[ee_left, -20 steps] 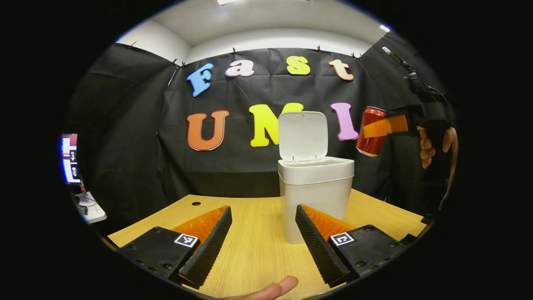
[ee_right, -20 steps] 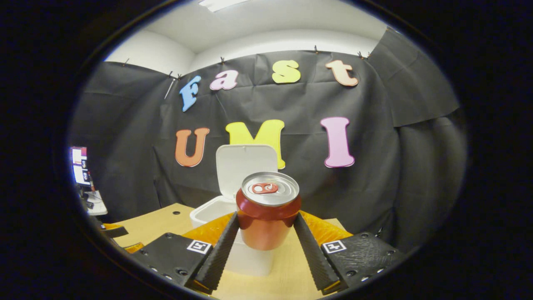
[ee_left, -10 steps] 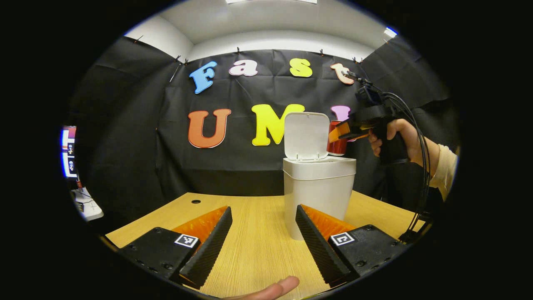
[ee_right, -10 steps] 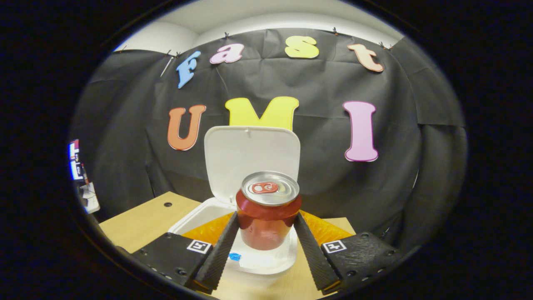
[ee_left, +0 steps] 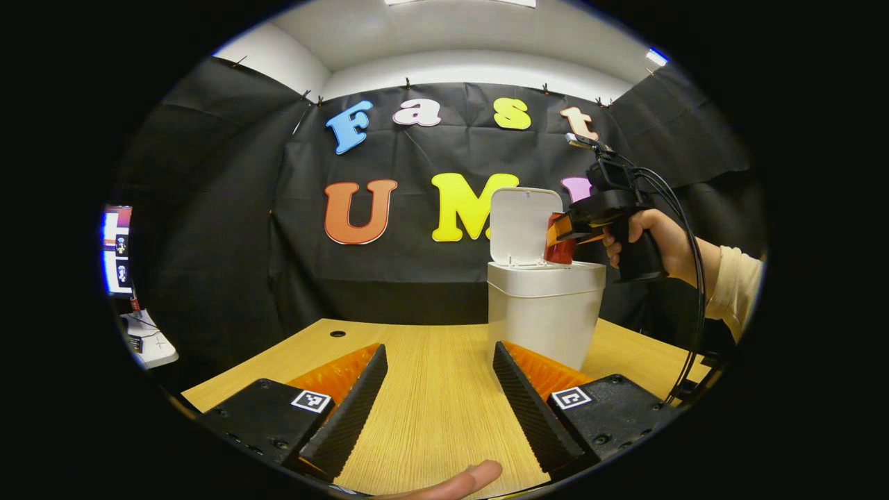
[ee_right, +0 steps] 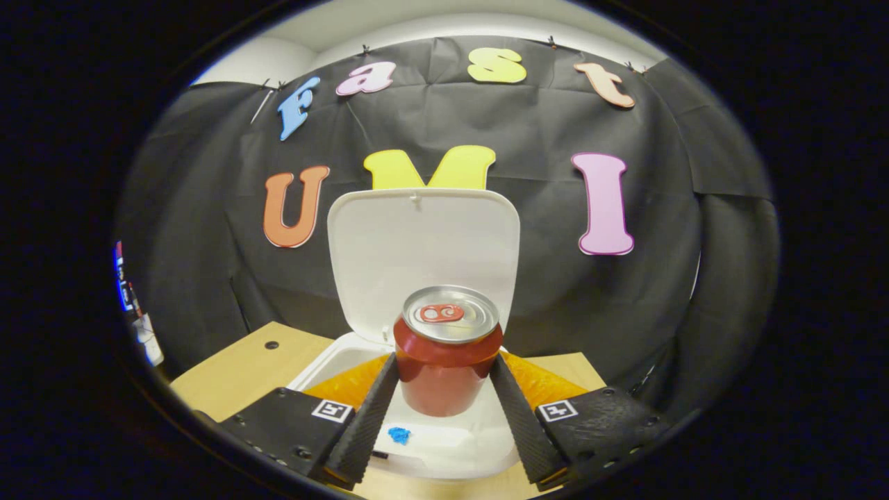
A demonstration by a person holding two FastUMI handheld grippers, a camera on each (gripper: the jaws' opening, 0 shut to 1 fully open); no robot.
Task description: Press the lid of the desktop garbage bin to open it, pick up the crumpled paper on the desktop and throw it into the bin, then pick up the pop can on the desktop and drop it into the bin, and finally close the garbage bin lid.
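The can is clamped between the fingers of the right gripper and held upright over the open bin, its lid raised behind. The can-dropping step is judged under way; releasing is called for next. The left gripper is held apart, empty, above the table.

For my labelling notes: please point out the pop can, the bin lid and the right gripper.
pop can (ee_right: 448, 371): right gripper view, red side.
bin lid (ee_right: 424, 243): right gripper view, inner face.
right gripper (ee_right: 444, 389): right gripper view, between its fingertips.
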